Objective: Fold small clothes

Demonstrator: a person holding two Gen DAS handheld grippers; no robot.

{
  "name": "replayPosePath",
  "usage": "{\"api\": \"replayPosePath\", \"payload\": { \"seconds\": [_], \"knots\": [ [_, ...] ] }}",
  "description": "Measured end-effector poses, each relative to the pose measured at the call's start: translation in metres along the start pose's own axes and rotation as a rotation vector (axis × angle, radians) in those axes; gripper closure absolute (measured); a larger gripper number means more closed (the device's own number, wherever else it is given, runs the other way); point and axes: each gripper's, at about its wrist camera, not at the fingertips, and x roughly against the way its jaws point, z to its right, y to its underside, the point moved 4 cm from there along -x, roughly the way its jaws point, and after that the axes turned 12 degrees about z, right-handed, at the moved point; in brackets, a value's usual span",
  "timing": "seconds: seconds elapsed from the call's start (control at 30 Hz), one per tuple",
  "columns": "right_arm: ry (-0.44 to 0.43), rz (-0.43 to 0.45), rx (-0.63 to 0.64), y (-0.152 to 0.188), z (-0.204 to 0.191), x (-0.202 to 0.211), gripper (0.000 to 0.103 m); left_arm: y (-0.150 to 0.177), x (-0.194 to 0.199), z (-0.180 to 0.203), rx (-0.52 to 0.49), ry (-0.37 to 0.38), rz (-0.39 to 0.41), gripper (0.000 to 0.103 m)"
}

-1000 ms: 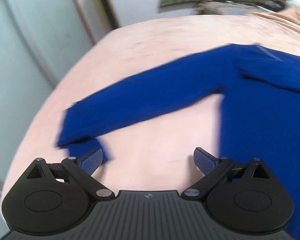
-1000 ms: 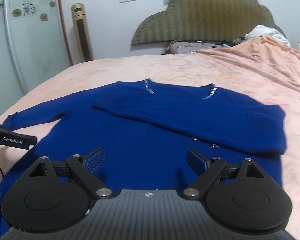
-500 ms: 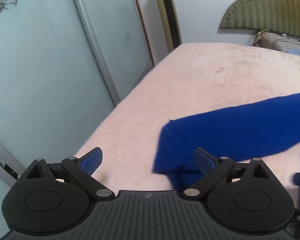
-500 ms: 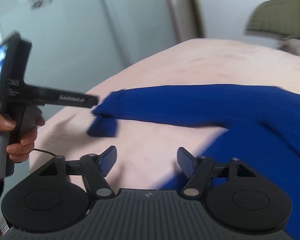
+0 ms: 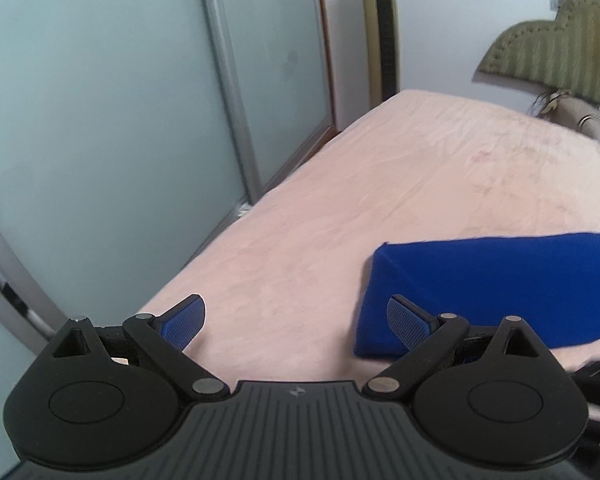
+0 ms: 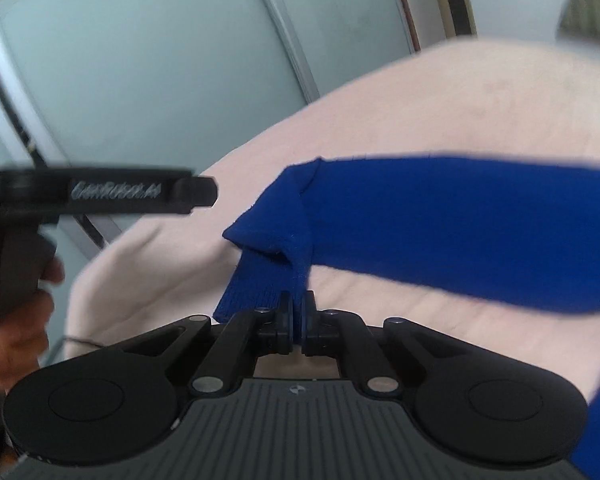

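A blue sweater lies on the pink bed; only its long sleeve point(image 6: 440, 220) shows, stretched to the right. My right gripper point(image 6: 298, 308) is shut on the ribbed cuff point(image 6: 256, 292), which bunches and lifts at the fingertips. In the left wrist view the sleeve end point(image 5: 480, 280) lies flat at the right, its folded tip just behind my right-hand finger point(image 5: 408, 320). My left gripper point(image 5: 294, 308) stands open over bare blanket with nothing between its fingers. It also shows in the right wrist view point(image 6: 206, 194), to the left of the cuff and apart from it.
The pink blanket point(image 5: 380, 184) ends at the bed's left edge close to the cuff. Frosted sliding doors point(image 5: 100, 120) stand beyond it, with a gold tower unit point(image 5: 384, 32) and an olive headboard point(image 5: 560, 48) at the back. A hand point(image 6: 16, 340) holds the left gripper's handle.
My right gripper swung left from over the sweater's body to the sleeve end and shut on the cuff. The left gripper moved left past the cuff, still open.
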Motion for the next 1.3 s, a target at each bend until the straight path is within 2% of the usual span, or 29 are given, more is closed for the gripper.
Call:
{"api": "replayPosePath", "payload": {
  "seconds": [0.07,0.13,0.23,0.3,0.33,0.4,0.43,0.47,0.5,0.53,0.57,0.6,0.63,0.7,0.73,0.8,0.87,0.9,0.93,1.0,1.07,1.13,1.17,1.3],
  "knots": [
    [0.098,0.055,0.124,-0.012,-0.002,0.024,0.098,-0.004,0.005,0.012,0.002,0.044,0.005,0.005],
    [0.25,0.122,0.317,-0.026,-0.002,0.058,0.098,-0.009,0.01,0.03,-0.003,0.092,0.017,0.005],
    [0.57,0.213,0.685,-0.038,0.001,0.113,0.098,-0.014,0.02,0.061,-0.021,0.173,0.035,0.005],
    [0.799,0.225,0.953,-0.031,0.008,0.146,0.098,-0.013,0.027,0.085,-0.044,0.234,0.037,0.005],
    [0.892,0.207,1.09,-0.022,0.014,0.163,0.098,-0.011,0.032,0.099,-0.063,0.265,0.036,0.005],
    [1.009,0.138,1.26,0.002,0.032,0.188,0.094,-0.003,0.039,0.127,-0.115,0.321,0.03,0.005],
    [1.041,0.075,1.294,0.018,0.044,0.198,0.083,0.002,0.043,0.141,-0.148,0.346,0.025,0.005],
    [1.042,-0.031,1.282,0.034,0.06,0.204,0.061,0.007,0.047,0.154,-0.177,0.366,0.021,0.004],
    [1.036,-0.14,1.237,0.051,0.076,0.209,0.04,0.012,0.052,0.165,-0.206,0.385,0.02,0.005],
    [1.029,-0.204,1.161,0.069,0.093,0.219,0.04,0.018,0.057,0.176,-0.236,0.4,0.018,0.005],
    [1.025,-0.23,1.057,0.08,0.104,0.226,0.046,0.024,0.061,0.186,-0.265,0.413,0.018,0.005],
    [1.02,-0.221,0.896,0.086,0.114,0.239,0.048,0.028,0.064,0.194,-0.291,0.422,0.018,0.005],
    [1.008,-0.163,0.727,0.085,0.121,0.254,0.048,0.031,0.065,0.202,-0.315,0.427,0.016,0.005],
    [0.949,0.048,0.322,0.077,0.14,0.295,0.048,0.036,0.075,0.213,-0.34,0.439,0.014,0.005],
    [0.896,0.165,0.101,0.073,0.154,0.313,0.048,0.037,0.077,0.218,-0.346,0.448,0.013,0.005],
    [0.774,0.358,-0.243,0.069,0.185,0.34,0.047,0.038,0.084,0.227,-0.359,0.464,0.02,0.005],
    [0.668,0.487,-0.496,0.07,0.22,0.35,0.049,0.04,0.089,0.236,-0.377,0.473,0.021,0.005],
    [0.638,0.506,-0.575,0.071,0.236,0.346,0.054,0.042,0.091,0.24,-0.384,0.479,0.02,0.004],
    [0.63,0.498,-0.634,0.073,0.252,0.34,0.056,0.042,0.092,0.244,-0.392,0.482,0.021,0.005],
    [0.623,0.465,-0.695,0.077,0.266,0.317,0.059,0.043,0.093,0.249,-0.41,0.479,0.031,0.005],
    [0.579,0.448,-0.736,0.079,0.271,0.295,0.061,0.043,0.09,0.253,-0.423,0.464,0.036,0.005],
    [0.571,0.427,-0.693,0.075,0.268,0.284,0.073,0.04,0.088,0.258,-0.418,0.459,0.038,0.005],
    [0.591,0.404,-0.658,0.07,0.266,0.28,0.096,0.038,0.087,0.261,-0.411,0.462,0.039,0.004],
    [0.639,0.39,-0.544,0.052,0.254,0.277,0.095,0.034,0.083,0.278,-0.407,0.484,0.036,0.005]
  ]
}}
